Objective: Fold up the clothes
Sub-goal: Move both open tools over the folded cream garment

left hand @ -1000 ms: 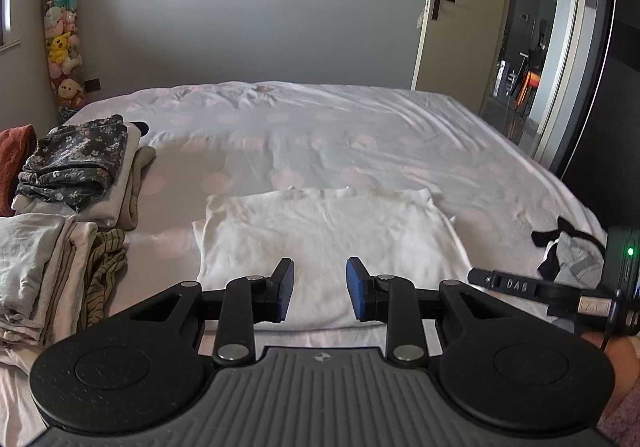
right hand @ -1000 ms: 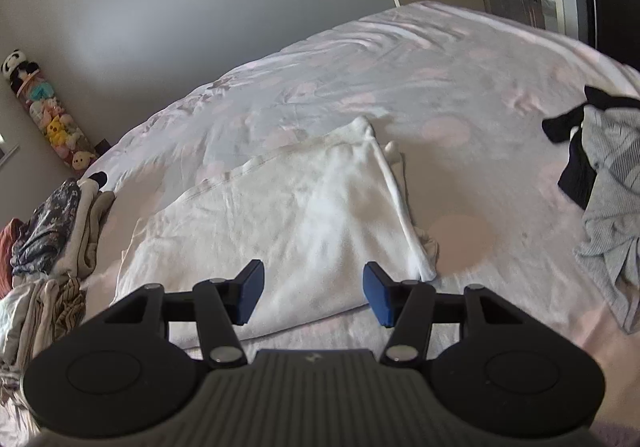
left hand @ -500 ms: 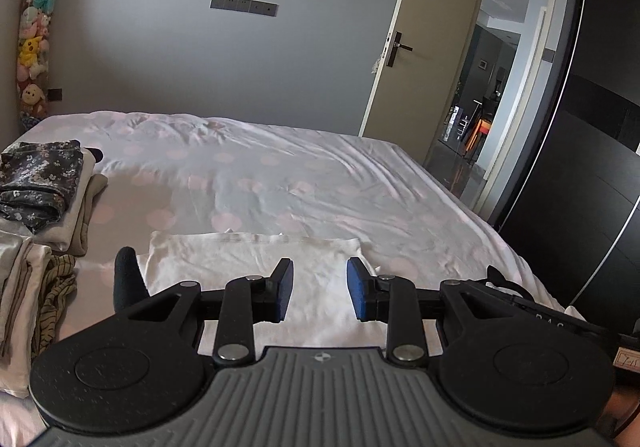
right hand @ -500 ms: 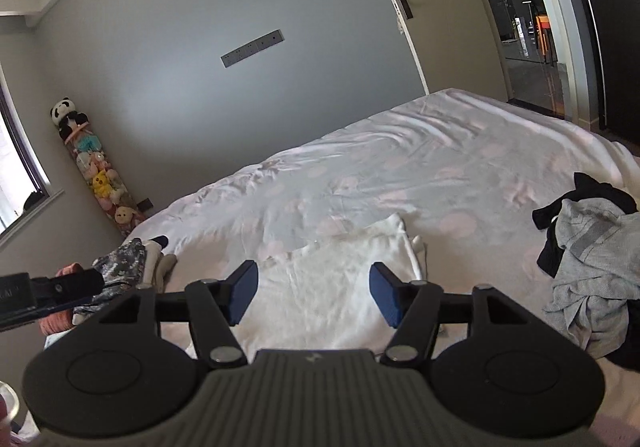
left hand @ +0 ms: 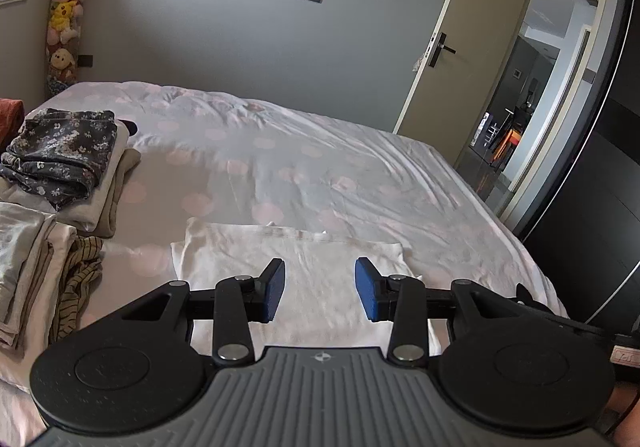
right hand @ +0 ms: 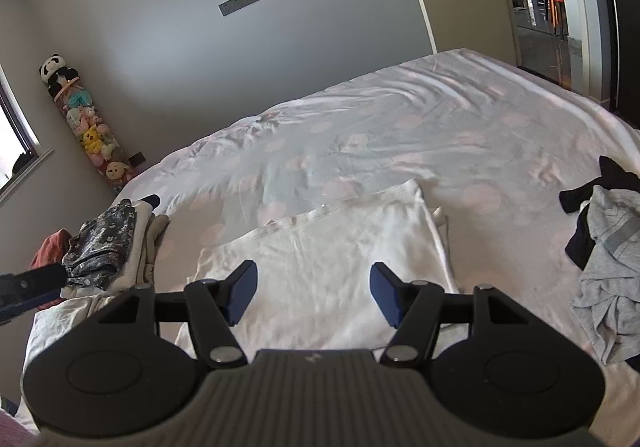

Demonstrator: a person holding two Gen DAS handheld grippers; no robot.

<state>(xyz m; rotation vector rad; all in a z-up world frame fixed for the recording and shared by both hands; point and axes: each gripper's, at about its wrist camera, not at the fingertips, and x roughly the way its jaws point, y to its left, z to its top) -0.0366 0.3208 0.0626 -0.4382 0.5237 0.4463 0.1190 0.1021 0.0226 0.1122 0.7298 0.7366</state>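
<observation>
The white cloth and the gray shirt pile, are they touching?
Apart. The right wrist view shows a strip of bedsheet between the white cloth and the gray shirt pile.

white garment (left hand: 304,267), pink-dotted bedsheet (left hand: 320,167)

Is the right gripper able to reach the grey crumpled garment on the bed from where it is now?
Probably yes. The right gripper is open and holds nothing, and the grey garment lies uncovered to its right on the bed, with nothing between them.

Two folded stacks (left hand: 60,183), one white garment (right hand: 340,247) (flat), one unfolded heap (right hand: 604,255).
</observation>
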